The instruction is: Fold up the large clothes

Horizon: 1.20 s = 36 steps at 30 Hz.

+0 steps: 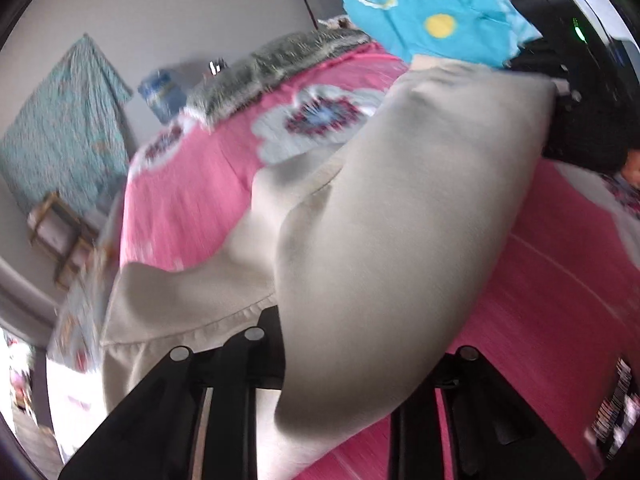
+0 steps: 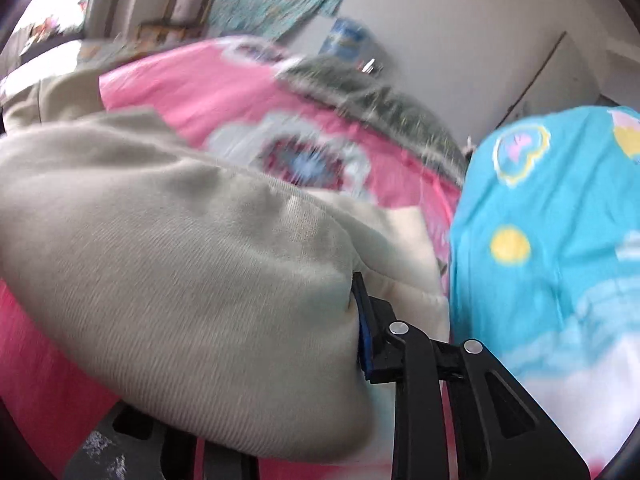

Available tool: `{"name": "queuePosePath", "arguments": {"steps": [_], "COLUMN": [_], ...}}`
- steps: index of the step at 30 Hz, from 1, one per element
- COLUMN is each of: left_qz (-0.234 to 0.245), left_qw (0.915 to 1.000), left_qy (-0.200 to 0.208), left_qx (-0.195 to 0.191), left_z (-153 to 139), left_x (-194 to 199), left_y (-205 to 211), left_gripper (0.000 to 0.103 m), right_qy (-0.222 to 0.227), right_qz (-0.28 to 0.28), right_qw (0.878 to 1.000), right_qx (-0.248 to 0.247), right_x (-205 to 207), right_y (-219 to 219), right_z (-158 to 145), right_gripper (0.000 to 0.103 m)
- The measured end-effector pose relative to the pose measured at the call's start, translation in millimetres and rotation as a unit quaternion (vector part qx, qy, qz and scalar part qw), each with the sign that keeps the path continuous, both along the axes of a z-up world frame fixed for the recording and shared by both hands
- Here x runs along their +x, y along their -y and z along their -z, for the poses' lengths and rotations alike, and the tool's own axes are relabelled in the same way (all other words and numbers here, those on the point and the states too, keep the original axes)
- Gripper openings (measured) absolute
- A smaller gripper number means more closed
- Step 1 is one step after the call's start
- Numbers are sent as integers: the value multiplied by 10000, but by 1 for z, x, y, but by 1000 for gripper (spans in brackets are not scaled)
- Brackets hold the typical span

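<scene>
A large beige garment (image 1: 384, 208) hangs stretched between my two grippers above a pink flowered bedspread (image 1: 192, 192). My left gripper (image 1: 280, 328) is shut on one edge of it; the cloth drapes over the fingers and hides the tips. In the right wrist view the same beige garment (image 2: 168, 248) bulges across the lower left. My right gripper (image 2: 356, 316) is shut on its edge, and one blue pad (image 2: 364, 332) shows against the cloth. The other end of the garment trails to the left over the bed (image 2: 256, 92).
A turquoise cloth with yellow dots and heart patches (image 1: 432, 4) hangs close on the right, also in the right wrist view (image 2: 552, 216). A grey-green fuzzy blanket (image 1: 272, 68) lies at the bed's far edge. A teal cloth (image 1: 68, 128) hangs on the wall above a wooden stool (image 1: 60, 232).
</scene>
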<state>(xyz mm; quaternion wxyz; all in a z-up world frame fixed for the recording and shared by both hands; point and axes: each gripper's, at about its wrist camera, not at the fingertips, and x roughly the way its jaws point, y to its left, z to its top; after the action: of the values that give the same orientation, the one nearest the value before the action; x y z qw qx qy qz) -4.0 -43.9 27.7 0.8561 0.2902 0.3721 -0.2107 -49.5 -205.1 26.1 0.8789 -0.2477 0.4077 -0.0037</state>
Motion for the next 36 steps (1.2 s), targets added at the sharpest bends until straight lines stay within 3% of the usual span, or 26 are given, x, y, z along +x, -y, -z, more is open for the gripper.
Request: {"name": "queuePosePath", "arguments": {"steps": [3, 6, 8, 10, 11, 12, 14, 16, 18, 19, 20, 21, 22, 23, 24, 26, 27, 29, 30, 31, 32, 33, 34, 36], "left_qz": [-164, -258, -221, -70, 33, 233, 609, 690, 337, 97, -163, -453, -591, -851, -1155, -1188, -1217, -1428, -1616, -1819, -1924, -1970, -1981, -2050], "left_qw": [9990, 9963, 9945, 9905, 9887, 9911, 9959, 9975, 9933, 9860, 9733, 9501, 9365, 9287, 9327, 9376, 9277, 9194, 9105, 9037, 8924, 8901, 8985, 9218], "left_qy": [-34, 259, 400, 552, 559, 472, 216, -111, -399, -503, -583, -724, -815, -855, -824, -753, -810, -775, -811, -839, -928, -955, -863, -533], "left_qx": [412, 773, 938, 1254, 1387, 1220, 635, -122, -1033, -1589, -2213, -3000, -3361, -3507, -3317, -3181, -3436, -3581, -3718, -3783, -3975, -3998, -3820, -3246], "left_z": [22, 22, 16, 18, 19, 16, 2, -17, -32, -38, -41, -37, -29, -14, 6, 27, 31, 28, 31, 33, 36, 35, 32, 22], "left_x": [-28, -51, -61, -75, -84, -94, -112, -116, -99, -85, -71, -48, -32, -14, 1, 14, 16, 21, 27, 31, 36, 37, 34, 26], "left_y": [-1, 4, 6, 10, 10, 7, -2, -13, -24, -31, -40, -51, -56, -58, -58, -60, -70, -83, -94, -102, -110, -111, -106, -90], "left_gripper": [30, 31, 35, 41, 53, 66, 73, 74, 74, 74, 72, 67, 62, 51, 38, 33, 26, 16, 5, 4, 4, 4, 4, 4], "right_qy": [-724, -793, -871, -1019, -1073, -1100, -987, -735, -534, -393, -311, -303, -446, -513, -562, -405, -339, -81, -7, -21, -77, -115, -71, 190], "right_qz": [8, 413, 884, 1300, 1364, 1345, 1058, 704, 320, 48, -169, -408, -446, -384, -372, -411, -405, -197, -26, 186, 336, 476, 475, 408], "right_qw": [9963, 9927, 9917, 9850, 9808, 9744, 9630, 9619, 9601, 9543, 9485, 9400, 9344, 9368, 9384, 9410, 9436, 9531, 9535, 9464, 9381, 9347, 9399, 9665], "right_qx": [-457, -805, -327, 503, 887, 1429, 2273, 2536, 2728, 2964, 3148, 3375, 3505, 3440, 3389, 3335, 3270, 3019, 3014, 3226, 3446, 3522, 3381, 2526], "right_x": [-42, -67, -77, -87, -88, -89, -80, -62, -38, -29, -18, -10, 7, 9, 18, 23, 22, 23, 26, 28, 26, 29, 25, 16], "right_y": [4, 19, 41, 64, 70, 77, 79, 65, 48, 32, 23, 15, 5, -3, -5, 2, 7, 21, 31, 45, 54, 59, 54, 29], "right_z": [35, 32, 13, -3, -8, -15, -30, -39, -41, -40, -37, -31, -14, -5, 10, 17, 17, 15, 15, 18, 21, 22, 20, 13], "right_gripper": [56, 61, 63, 64, 64, 64, 64, 64, 64, 64, 64, 64, 64, 64, 64, 57, 49, 39, 29, 25, 12, 4, 4, 4]}}
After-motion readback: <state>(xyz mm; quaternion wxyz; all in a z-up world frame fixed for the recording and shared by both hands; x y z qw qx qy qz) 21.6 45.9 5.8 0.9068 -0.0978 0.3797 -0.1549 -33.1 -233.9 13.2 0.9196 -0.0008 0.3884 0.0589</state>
